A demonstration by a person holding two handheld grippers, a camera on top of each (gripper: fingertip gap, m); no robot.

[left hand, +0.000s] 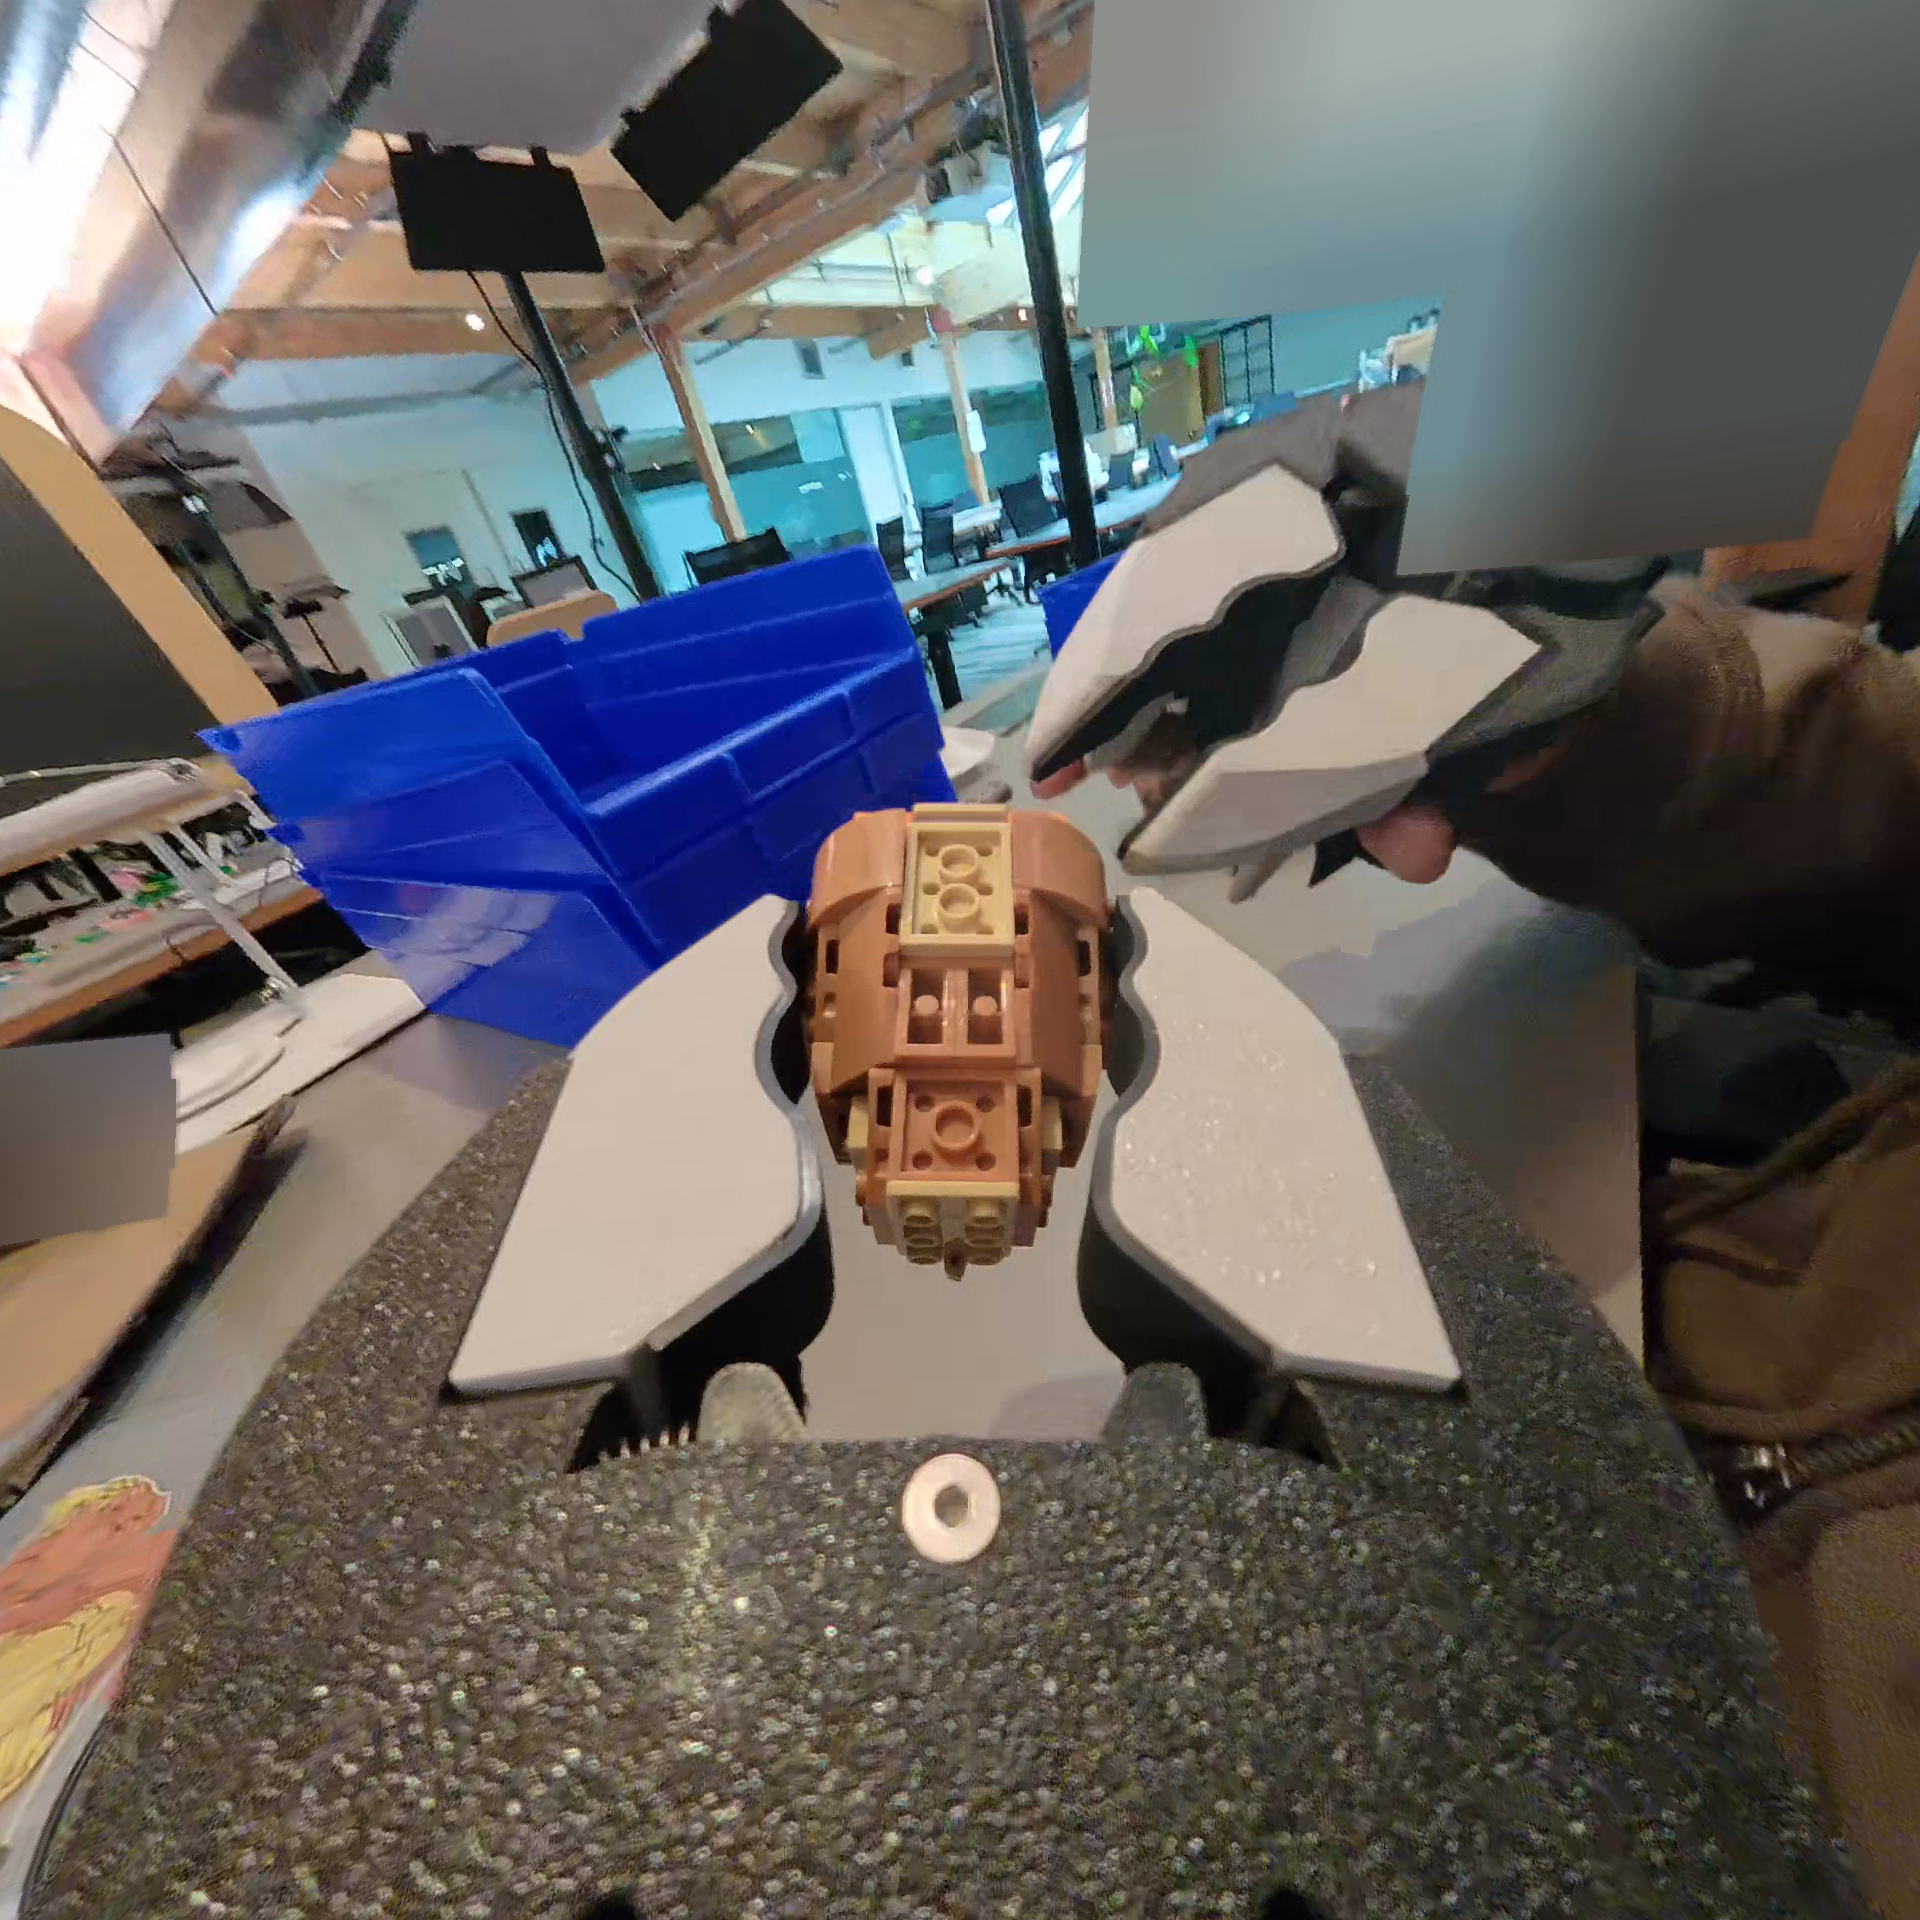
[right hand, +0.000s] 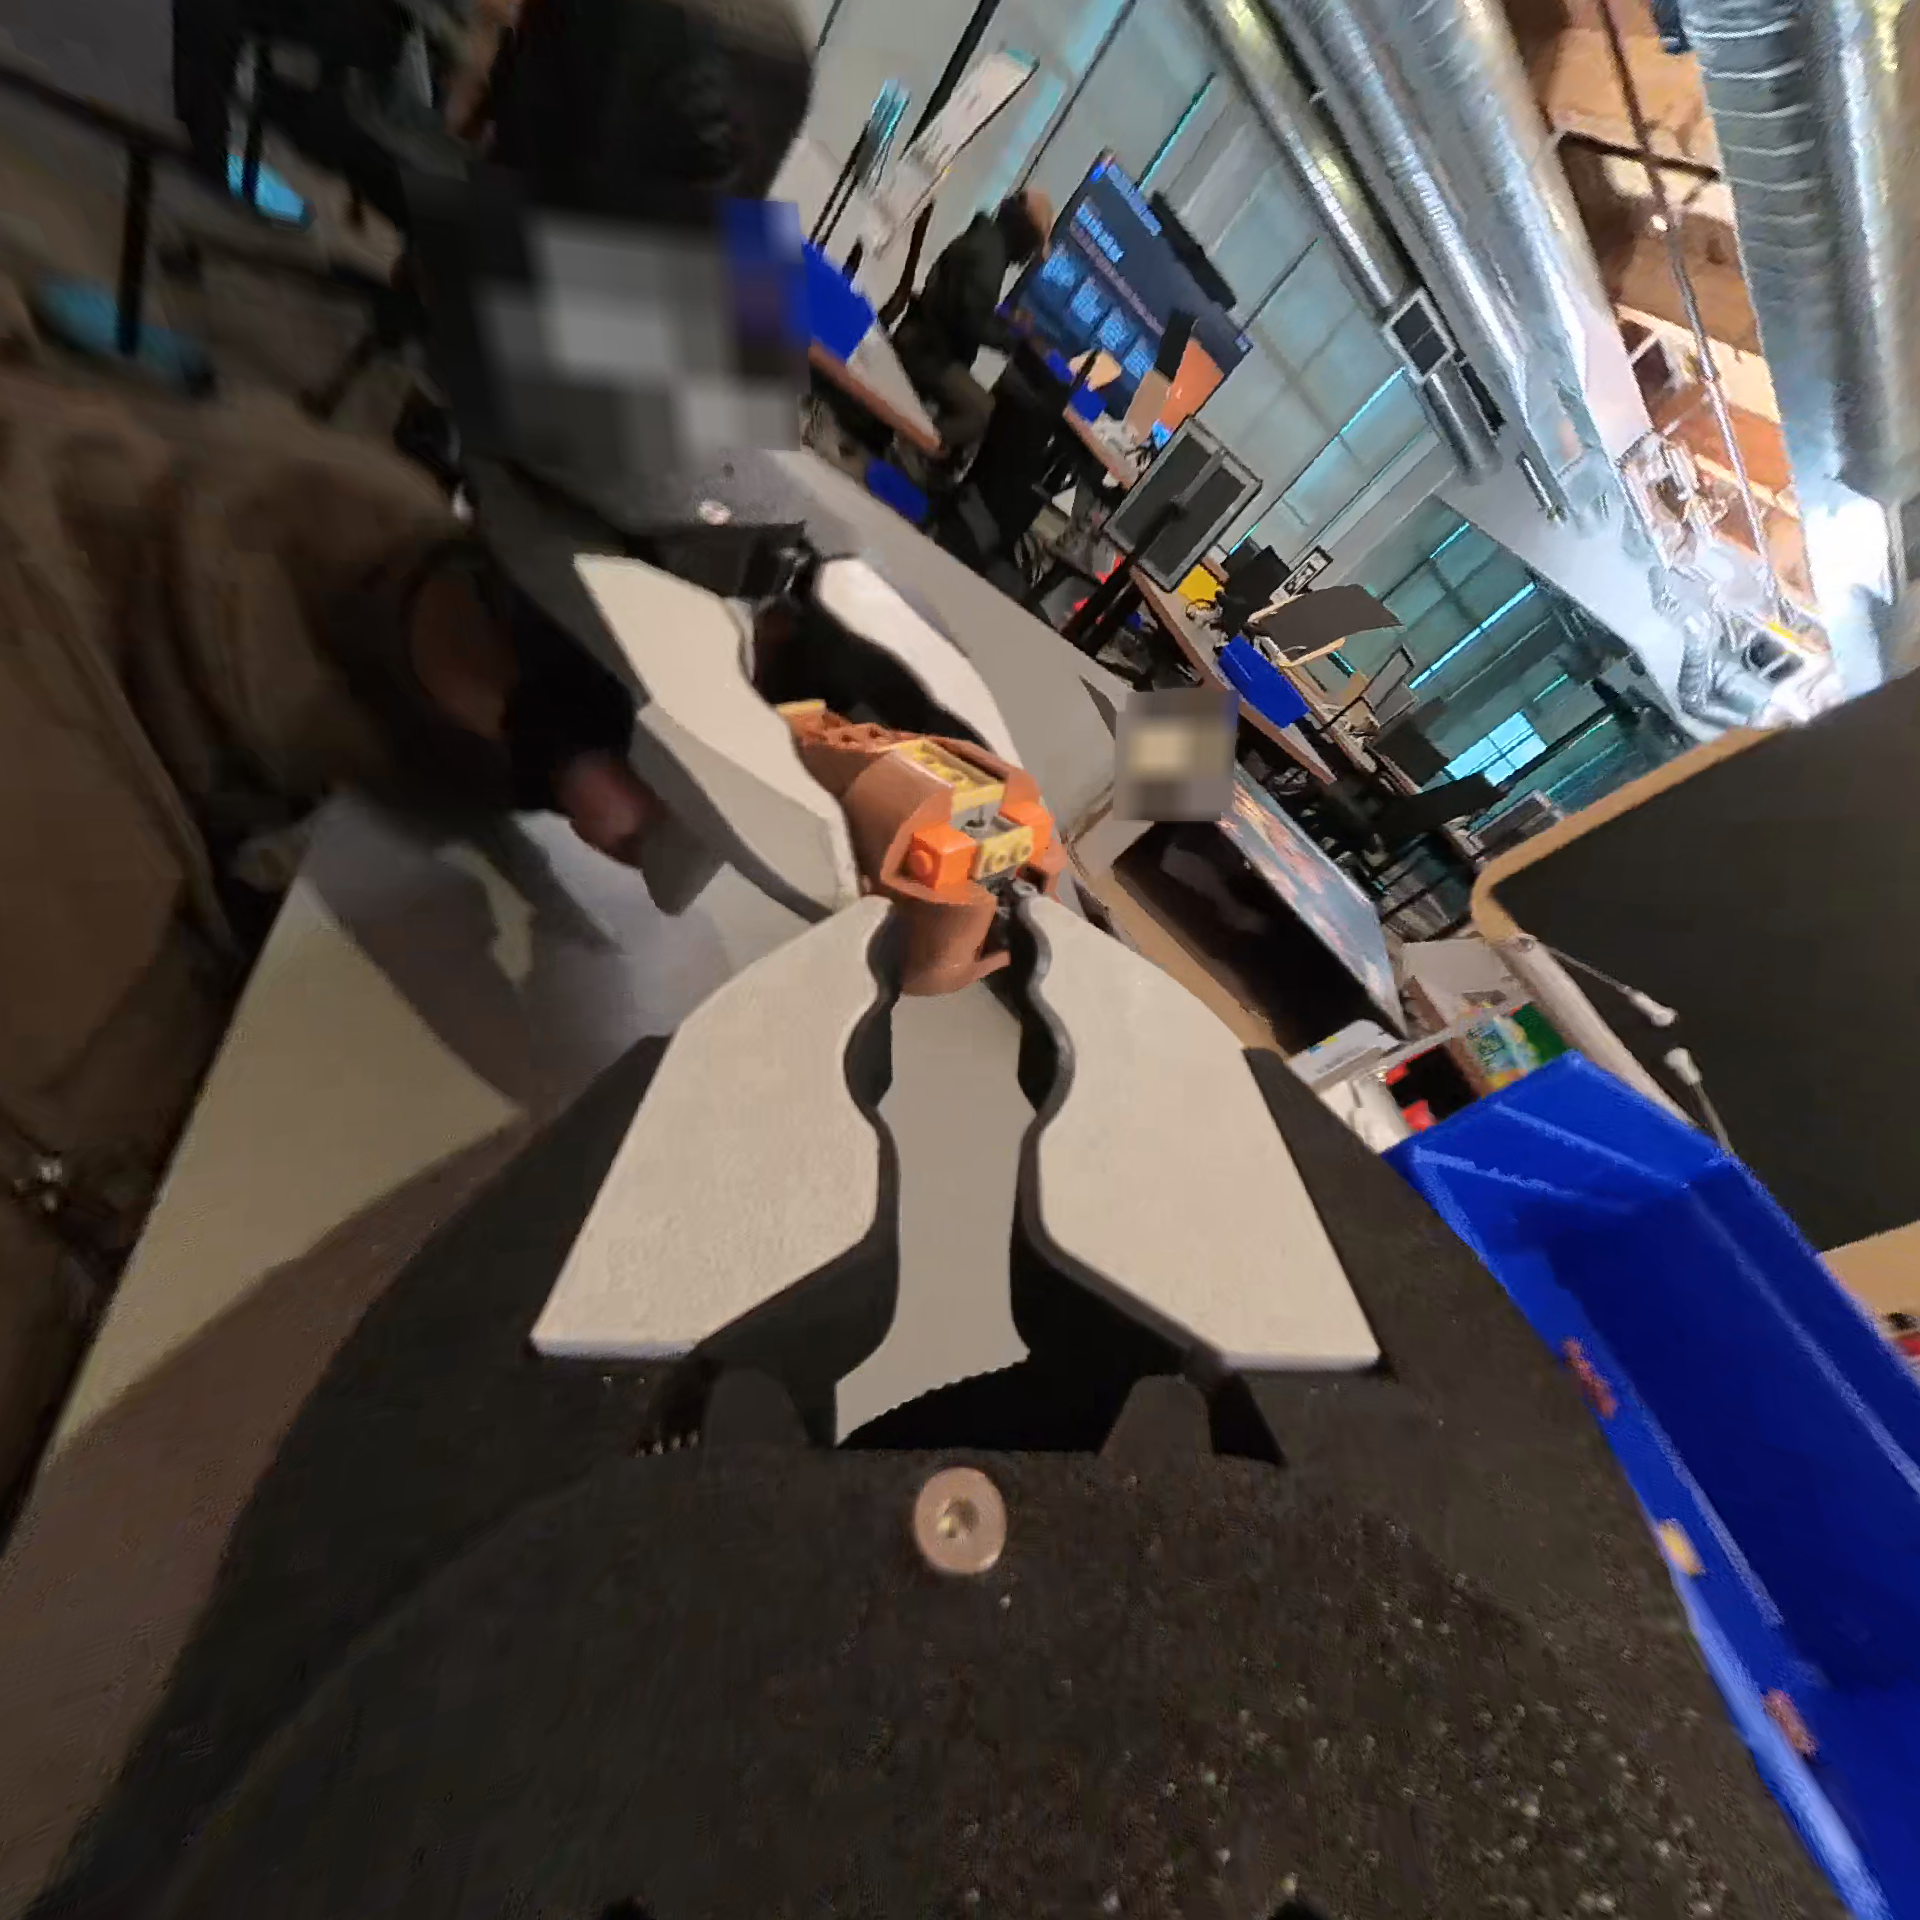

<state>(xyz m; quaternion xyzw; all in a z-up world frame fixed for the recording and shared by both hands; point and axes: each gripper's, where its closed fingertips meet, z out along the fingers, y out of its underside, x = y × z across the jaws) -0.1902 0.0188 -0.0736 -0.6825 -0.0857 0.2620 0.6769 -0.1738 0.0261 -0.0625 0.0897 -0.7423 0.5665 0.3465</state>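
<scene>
Up close, the left gripper [left hand: 956, 1049] is clamped on a brown brick-built model [left hand: 956, 1039], its two grey fingers [left hand: 665, 1164] pressing the model's sides so that the piece sits lifted between them, tan studded plates facing the camera. In the right wrist view the same model [right hand: 914, 790] shows an orange and yellow end, and a rounded brown part hangs from it into the tips of the right gripper [right hand: 951, 945]. The right gripper's jaws stand narrowly apart with that brown part between their tips; whether they actually pinch it I cannot tell, since the view is blurred. In the left wrist view the right gripper [left hand: 1081, 810] hovers just beside the far upper end of the model, held by a hand [left hand: 1392, 842] in a brown sleeve [left hand: 1766, 790]. Behind the model sits a stack of blue bins [left hand: 582, 790] on a grey table [left hand: 1507, 997]; another blue bin [right hand: 1662, 1299] lies near the right gripper.
</scene>
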